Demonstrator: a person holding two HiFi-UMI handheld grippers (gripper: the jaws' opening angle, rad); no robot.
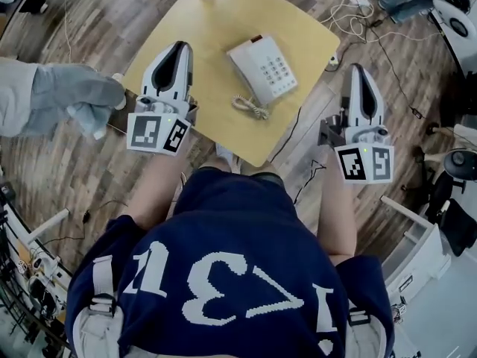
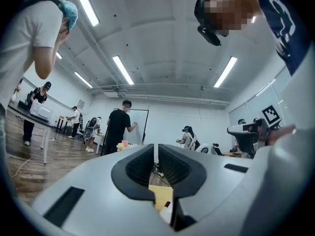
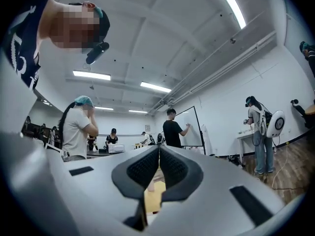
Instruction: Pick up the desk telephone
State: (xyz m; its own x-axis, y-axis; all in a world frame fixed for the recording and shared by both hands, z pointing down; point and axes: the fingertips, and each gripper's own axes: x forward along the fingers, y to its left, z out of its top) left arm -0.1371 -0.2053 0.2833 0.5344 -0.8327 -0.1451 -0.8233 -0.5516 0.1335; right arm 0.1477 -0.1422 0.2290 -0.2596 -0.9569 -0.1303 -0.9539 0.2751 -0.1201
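Observation:
A white desk telephone [image 1: 262,69] with a coiled cord [image 1: 250,107] lies on a small light-wood table [image 1: 209,28] in the head view. My left gripper [image 1: 179,48] hangs over the table's left part, to the left of the phone, jaws shut and empty. My right gripper [image 1: 359,69] is off the table's right edge, above the floor, also shut with nothing in it. In the left gripper view the closed jaws [image 2: 155,154] point nearly level across the room; a bit of yellow tabletop [image 2: 162,196] shows beneath. The right gripper view shows its shut jaws [image 3: 159,156] the same way.
A person in a grey sleeve and glove [image 1: 71,95] stands at the table's left edge. Cables [image 1: 365,21] trail over the wooden floor at the upper right. A cord [image 1: 287,136] hangs off the table's near edge. Several people stand across the room [image 2: 120,124].

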